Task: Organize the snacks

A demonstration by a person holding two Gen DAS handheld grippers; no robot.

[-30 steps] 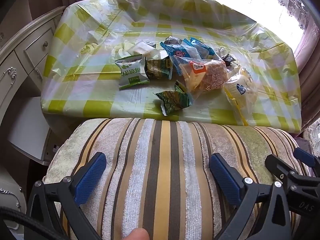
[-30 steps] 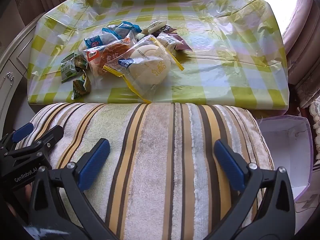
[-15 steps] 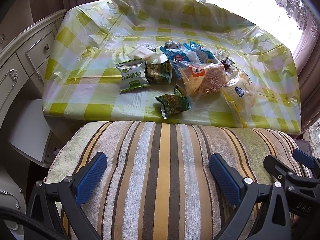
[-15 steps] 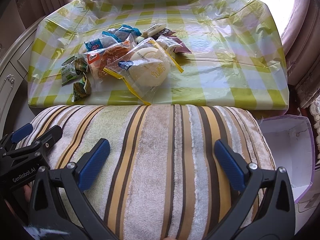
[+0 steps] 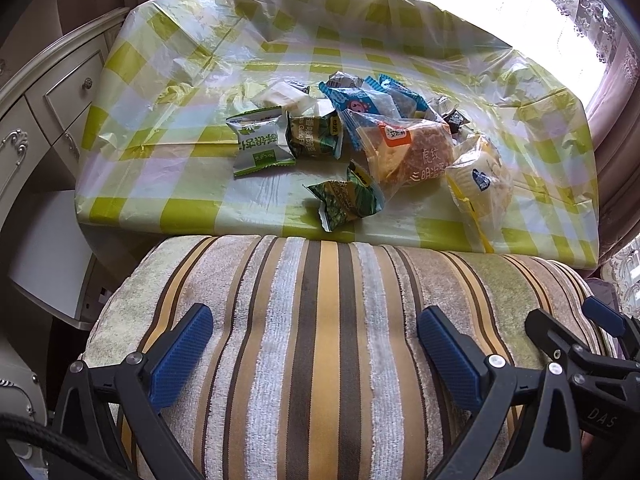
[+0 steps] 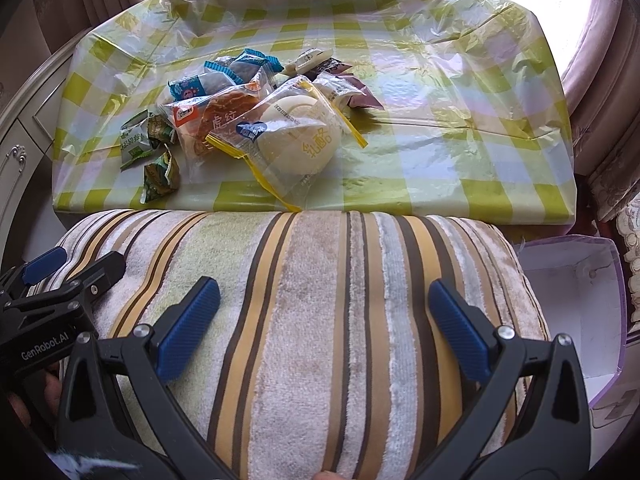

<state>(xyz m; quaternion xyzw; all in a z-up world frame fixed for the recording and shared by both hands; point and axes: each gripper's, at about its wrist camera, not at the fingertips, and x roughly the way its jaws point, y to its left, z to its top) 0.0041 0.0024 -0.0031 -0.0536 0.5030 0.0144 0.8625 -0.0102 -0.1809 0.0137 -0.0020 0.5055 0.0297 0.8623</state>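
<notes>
Here, crinkly foil and clear plastic snack packets point(image 5: 360, 136) lay heaped on the glossy checked surface point(image 6: 440, 92); both grippers, left point(image 5: 316, 344) and right point(image 6: 324, 320), hovered with fingers spread over a plush striped cushion point(image 5: 320, 320).

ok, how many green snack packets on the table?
3. A pale green one at the pile's left edge, a dark green one touching its right side, another dark green one alone nearer the cushion. More may hide under the pile.

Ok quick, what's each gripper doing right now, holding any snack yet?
Left gripper: open, holding nothing, over the striped cushion.
Right gripper: open, holding nothing, over the same cushion.
</notes>
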